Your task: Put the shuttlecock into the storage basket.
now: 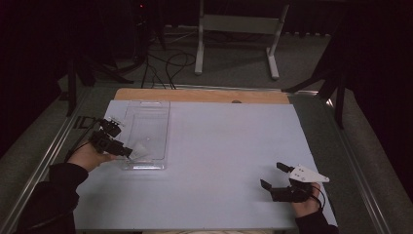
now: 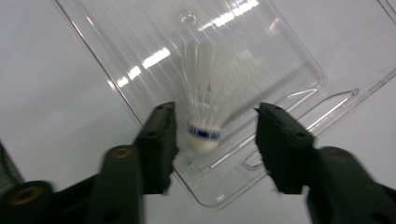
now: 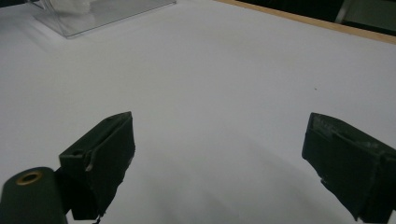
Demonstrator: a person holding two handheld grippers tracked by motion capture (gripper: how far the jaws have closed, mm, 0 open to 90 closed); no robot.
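We see the left gripper [image 2: 215, 135] wide open around a white shuttlecock [image 2: 210, 107] lying in a clear plastic tray [image 2: 116, 56], not gripping; the right gripper [image 3: 219, 158] is wide open, empty, over the white tabletop [image 3: 224, 70].

A white feathered shuttlecock [image 2: 208, 105] (blue band round its cork base) lies in a clear plastic tray [image 1: 146, 117] at the table's nine o'clock side, near the tray's six o'clock end.

The tray [image 2: 261, 60] runs off the top edge in the left gripper view; the shuttlecock's [image 2: 210, 93] feathers blur against it.
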